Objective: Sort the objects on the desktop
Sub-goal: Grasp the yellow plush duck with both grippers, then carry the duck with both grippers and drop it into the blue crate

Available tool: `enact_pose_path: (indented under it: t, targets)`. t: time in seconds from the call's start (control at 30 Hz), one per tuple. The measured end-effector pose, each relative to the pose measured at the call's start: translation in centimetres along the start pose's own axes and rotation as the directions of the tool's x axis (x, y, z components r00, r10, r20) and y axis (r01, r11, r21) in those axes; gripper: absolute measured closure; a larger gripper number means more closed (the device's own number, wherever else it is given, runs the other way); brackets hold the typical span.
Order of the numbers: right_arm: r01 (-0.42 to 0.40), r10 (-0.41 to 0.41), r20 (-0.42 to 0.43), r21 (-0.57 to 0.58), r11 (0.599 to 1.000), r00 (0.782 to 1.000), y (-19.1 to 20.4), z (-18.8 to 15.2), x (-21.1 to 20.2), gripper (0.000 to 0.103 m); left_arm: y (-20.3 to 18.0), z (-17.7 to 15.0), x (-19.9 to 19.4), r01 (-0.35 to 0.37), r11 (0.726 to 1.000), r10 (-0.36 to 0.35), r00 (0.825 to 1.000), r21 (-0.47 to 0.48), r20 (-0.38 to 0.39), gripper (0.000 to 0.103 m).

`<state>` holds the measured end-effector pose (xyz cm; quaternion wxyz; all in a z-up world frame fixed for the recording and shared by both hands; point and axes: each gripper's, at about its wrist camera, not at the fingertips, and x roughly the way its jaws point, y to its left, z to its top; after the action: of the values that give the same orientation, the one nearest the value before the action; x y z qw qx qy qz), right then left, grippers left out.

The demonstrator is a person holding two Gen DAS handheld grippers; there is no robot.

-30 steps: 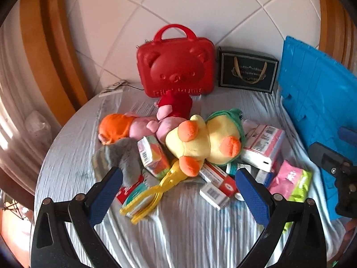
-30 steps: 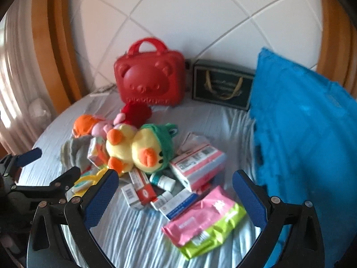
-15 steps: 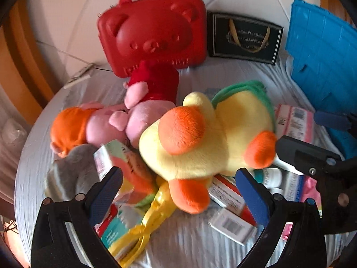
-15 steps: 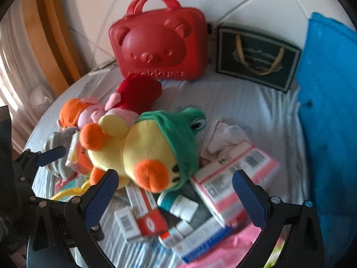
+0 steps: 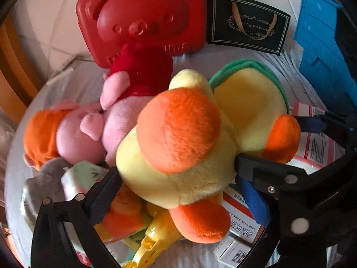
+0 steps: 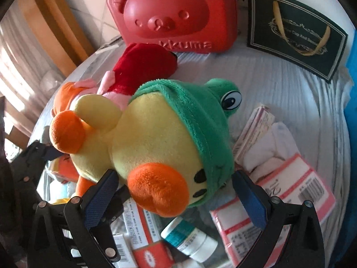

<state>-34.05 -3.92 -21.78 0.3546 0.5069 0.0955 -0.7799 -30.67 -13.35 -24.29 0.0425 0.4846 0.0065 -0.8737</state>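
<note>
My left gripper (image 5: 176,176) stands spread wide around the lower body of the yellow duck plush (image 5: 196,147), one finger at each flank, close against the fur but not visibly squeezing it. My right gripper (image 6: 174,181) is just as wide, straddling the duck's head end, where the orange beak (image 6: 158,189) and the green frog hood (image 6: 196,116) sit between the fingers. Neither one holds anything that I can see.

The duck lies on top of the heap in the middle of the table, leaning against the pink pig plush (image 5: 89,129) with its red top. Under and around them I see medicine boxes (image 6: 145,230), a small white bottle with a teal band (image 6: 189,236), pink-edged packets (image 6: 290,192), a colourful carton (image 5: 84,176) and yellow plastic tongs (image 5: 151,243). Behind stand the red bear case (image 6: 176,13), shut, and a dark gift bag (image 6: 296,33); a blue bin (image 5: 321,49) sits to the right.

My judgement: sorting has hardly started. Everything is in one pile and I see nothing in a container, though the bin's inside is hidden. The duck looks like the first pick, and all the rest remains.
</note>
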Motion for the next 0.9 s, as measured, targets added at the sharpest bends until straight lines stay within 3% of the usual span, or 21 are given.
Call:
enact_pose_path:
  t: [0.07,0.17,0.23,0.4,0.57,0.77,0.9]
  targets:
    - [-0.029,0.029,-0.015,0.020,0.999,0.999,-0.6,0.2,0.4,0.000,-0.1,0.1,0.1,0.001,1.000,-0.001,1.000,0.012,0.016,0.003]
    - [-0.065,0.065,-0.003,0.024,0.998,0.998,-0.6,0.4,0.4,0.019,-0.4,0.1,-0.2,-0.012,1.000,0.011,0.999,0.023,0.034,0.014]
    - [-0.039,0.039,0.011,0.009,0.999,0.999,0.0,0.3,0.0,0.026,-0.3,0.2,-0.7,-0.011,1.000,0.011,0.999,0.020,0.039,0.019]
    - [-0.028,0.027,0.059,0.022,0.999,0.998,0.7,-0.5,-2.5,0.039,-1.0,0.1,-4.1,-0.034,0.998,0.028,0.994,0.055,0.105,0.020]
    - [-0.021,0.018,0.162,0.021,1.000,0.987,2.3,-1.3,-7.4,0.043,-1.8,-0.1,-9.3,-0.040,0.997,0.027,0.980,0.063,0.195,0.020]
    - [0.030,-0.037,0.316,0.028,0.999,0.948,4.0,-2.8,-16.4,0.044,-4.7,0.3,-17.5,-0.036,0.993,-0.004,0.937,0.109,0.350,0.020]
    - [0.088,-0.112,0.411,0.077,0.993,0.905,4.1,-3.9,-23.5,0.045,-8.2,1.2,-23.2,-0.001,0.983,-0.084,0.887,0.185,0.454,0.020]
